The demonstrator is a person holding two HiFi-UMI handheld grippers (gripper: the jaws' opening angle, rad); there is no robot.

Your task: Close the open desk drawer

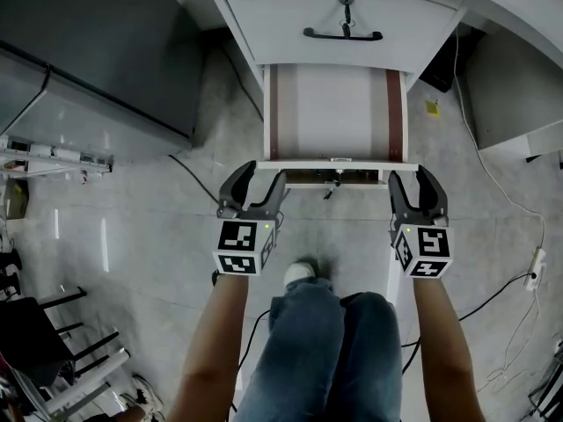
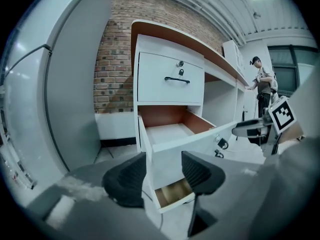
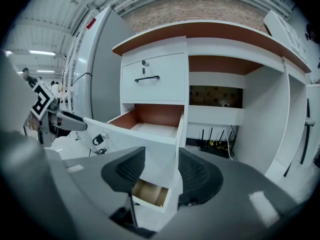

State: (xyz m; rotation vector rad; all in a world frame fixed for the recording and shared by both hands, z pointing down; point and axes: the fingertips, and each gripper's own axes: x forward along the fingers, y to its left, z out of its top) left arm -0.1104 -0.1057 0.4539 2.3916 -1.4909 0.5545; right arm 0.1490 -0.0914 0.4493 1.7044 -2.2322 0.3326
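Note:
The white desk's middle drawer (image 1: 334,112) stands pulled far out, its brown-sided inside bare, with a key lock (image 1: 334,179) in its front panel. My left gripper (image 1: 257,176) sits at the panel's left corner and my right gripper (image 1: 418,176) at its right corner. Both are open, the fingers straddling the corners. In the left gripper view the drawer front (image 2: 182,154) fills the gap between the left gripper (image 2: 162,171) pads. In the right gripper view the drawer's corner (image 3: 165,149) lies between the right gripper (image 3: 161,170) pads.
Above is a closed drawer (image 1: 343,11) with a black handle. Below, a bottom drawer (image 2: 172,193) stands slightly out. A grey cabinet (image 1: 88,60) is at the left. Cables (image 1: 501,200) run over the tiled floor. The holder's legs (image 1: 325,350) are below. A person (image 2: 262,84) stands far off.

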